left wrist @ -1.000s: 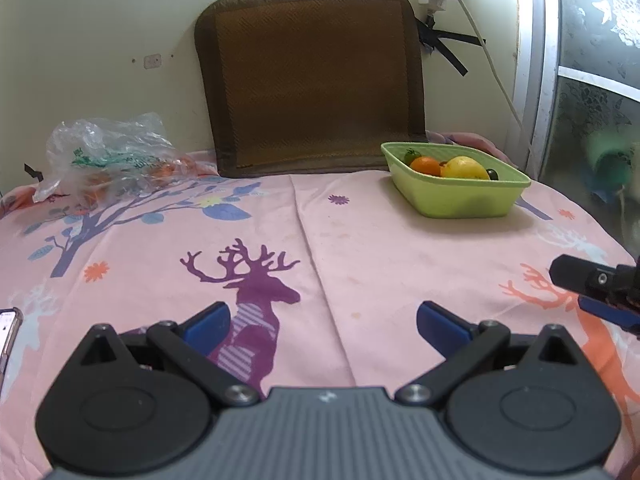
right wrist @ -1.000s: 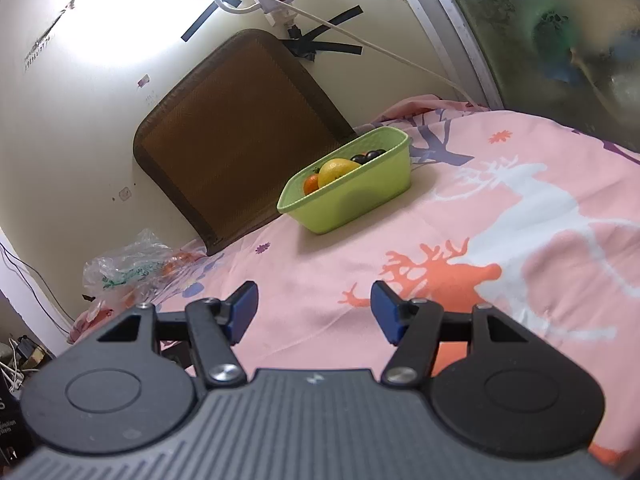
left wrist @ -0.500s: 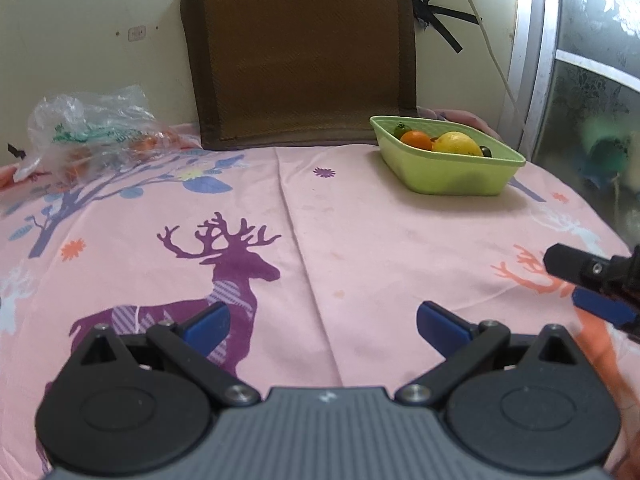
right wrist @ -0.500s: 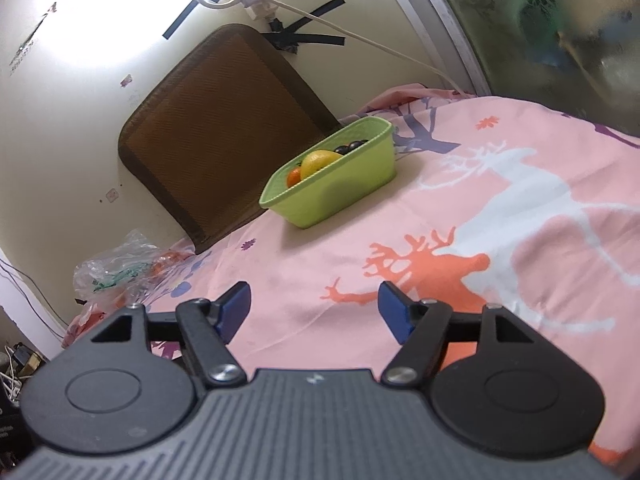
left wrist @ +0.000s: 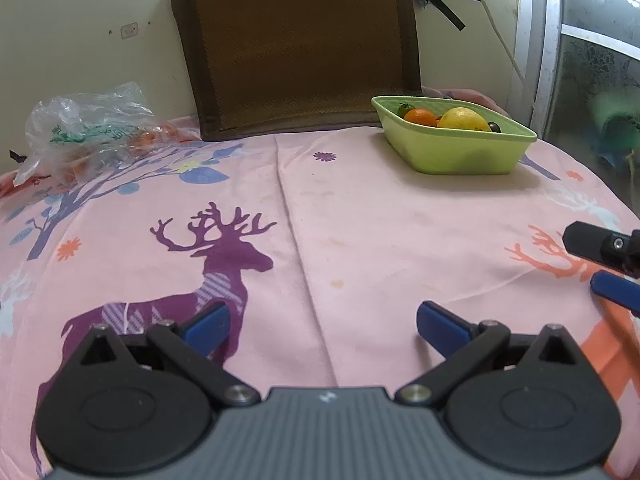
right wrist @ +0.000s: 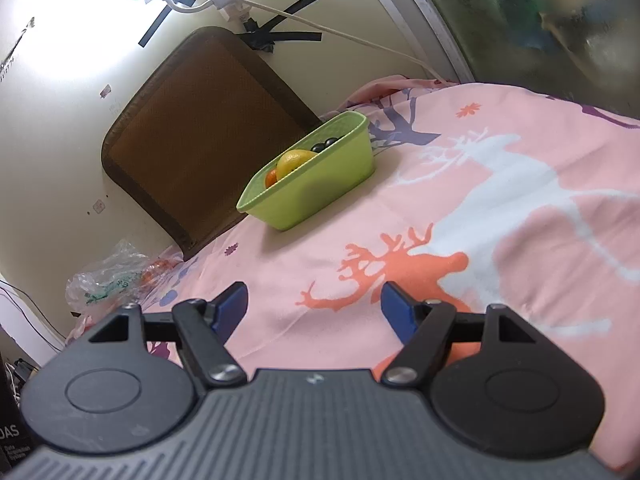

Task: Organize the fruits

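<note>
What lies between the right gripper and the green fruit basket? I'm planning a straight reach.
Only bare pink deer-print cloth, seen in the right wrist view: nothing stands between the open right gripper and the green fruit basket.

The left gripper (left wrist: 322, 326) now sits closer to the green basket (left wrist: 460, 154). The right gripper (right wrist: 313, 306) spreads its blue fingers (right wrist: 394, 310) wider than 1 second ago.

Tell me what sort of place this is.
Probably a home bedroom: a bedsheet printed with deer, a brown cushion propped against the wall, and a green basket of fruit.
</note>
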